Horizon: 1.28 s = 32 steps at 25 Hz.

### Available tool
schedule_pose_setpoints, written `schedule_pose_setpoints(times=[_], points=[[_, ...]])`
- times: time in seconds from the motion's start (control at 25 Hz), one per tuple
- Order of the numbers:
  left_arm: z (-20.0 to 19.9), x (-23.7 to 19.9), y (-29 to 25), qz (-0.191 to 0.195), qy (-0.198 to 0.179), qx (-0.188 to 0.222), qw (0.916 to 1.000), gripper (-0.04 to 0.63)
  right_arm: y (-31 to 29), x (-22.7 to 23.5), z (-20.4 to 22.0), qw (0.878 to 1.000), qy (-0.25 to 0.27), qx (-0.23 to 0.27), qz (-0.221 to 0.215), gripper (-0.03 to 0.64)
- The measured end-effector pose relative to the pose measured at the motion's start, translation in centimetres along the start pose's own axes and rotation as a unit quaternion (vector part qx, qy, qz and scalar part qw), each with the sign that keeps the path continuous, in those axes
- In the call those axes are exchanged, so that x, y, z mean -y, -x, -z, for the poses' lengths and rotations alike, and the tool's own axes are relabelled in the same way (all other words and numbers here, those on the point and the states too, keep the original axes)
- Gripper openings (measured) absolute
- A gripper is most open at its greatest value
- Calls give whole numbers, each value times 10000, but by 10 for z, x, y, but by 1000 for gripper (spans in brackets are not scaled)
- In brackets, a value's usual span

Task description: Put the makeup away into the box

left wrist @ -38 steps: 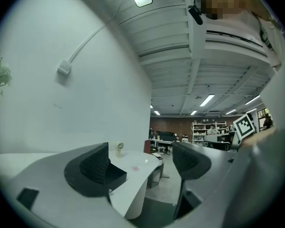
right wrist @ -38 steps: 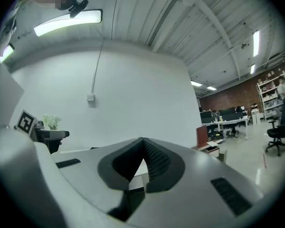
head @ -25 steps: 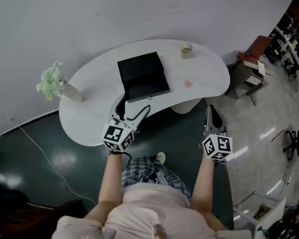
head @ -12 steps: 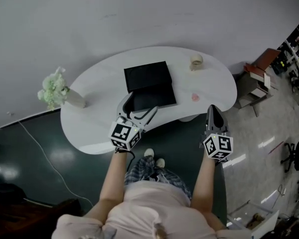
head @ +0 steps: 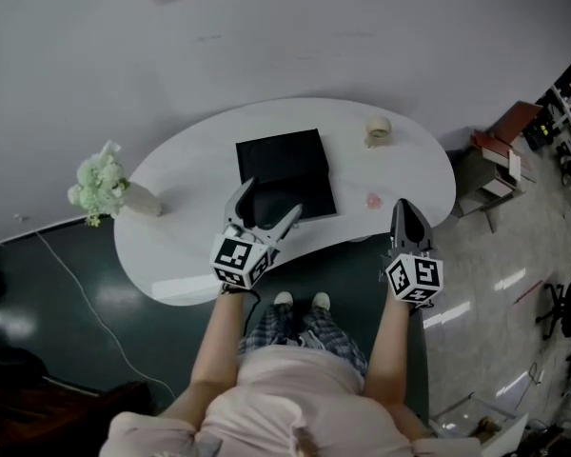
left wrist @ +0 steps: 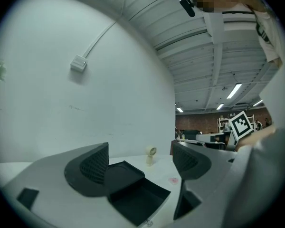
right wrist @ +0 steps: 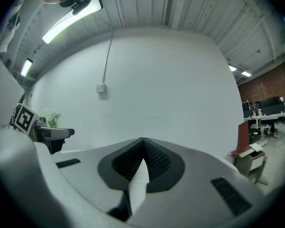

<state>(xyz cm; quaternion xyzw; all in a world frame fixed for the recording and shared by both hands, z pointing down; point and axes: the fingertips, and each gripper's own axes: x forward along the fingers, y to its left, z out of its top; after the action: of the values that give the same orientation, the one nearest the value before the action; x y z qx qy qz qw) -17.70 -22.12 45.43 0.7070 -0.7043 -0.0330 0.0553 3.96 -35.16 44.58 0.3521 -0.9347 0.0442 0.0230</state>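
Makeup (head: 372, 200) and box (head: 284, 160) sit on a white kidney-shaped table (head: 171, 255) against a pale wall. The black box stands open at the table's middle, with its raised lid toward the wall in the left gripper view.

The left gripper (head: 272, 198) hovers at the box's 6 o'clock edge. Its jaws are spread wide and hold nothing; in its own view the box (left wrist: 135, 201) shows through the gap between them. The right gripper (head: 400, 208) hangs at the table's 4 o'clock edge. Its jaws are pressed together at the tips with nothing between them.

A plant (head: 100, 181) in a pale vase stands at the table's 9 o'clock end, well apart from the box. A small cream object (head: 379, 129) stands near the 1 o'clock edge.

The makeup, a small pink item, lies flat at the box's 4 o'clock. It is just beside the right gripper's tips, at their 9 o'clock, and well apart from the left gripper, at its 3 o'clock. Only bare tabletop lies between makeup and box.
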Motion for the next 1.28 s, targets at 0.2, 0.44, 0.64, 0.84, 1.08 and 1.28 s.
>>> schedule_pose_setpoints(times=[0.2, 0.44, 0.64, 0.84, 1.08, 1.28], points=[[1, 14, -20, -43, -28, -100, 9999, 402, -12, 13, -4, 9998, 59, -62, -159, 15], [17, 53, -61, 171, -22, -419, 9990, 402, -15, 39, 9, 9995, 35, -277, -138, 15], [36, 99, -106, 518, -50, -731, 9960, 402, -17, 61, 24, 9987, 50, -496, -103, 15], [57, 148, -151, 812, -1, -1030, 9914, 402, -18, 86, 39, 9973, 10, -727, -36, 15], [99, 188, -193, 739, 230, -1615, 9838, 402, -24, 115, 63, 9935, -32, -1135, 16, 15], [148, 187, -213, 371, 373, -2207, 9739, 402, -31, 135, 85, 9890, -17, -1479, -38, 15]])
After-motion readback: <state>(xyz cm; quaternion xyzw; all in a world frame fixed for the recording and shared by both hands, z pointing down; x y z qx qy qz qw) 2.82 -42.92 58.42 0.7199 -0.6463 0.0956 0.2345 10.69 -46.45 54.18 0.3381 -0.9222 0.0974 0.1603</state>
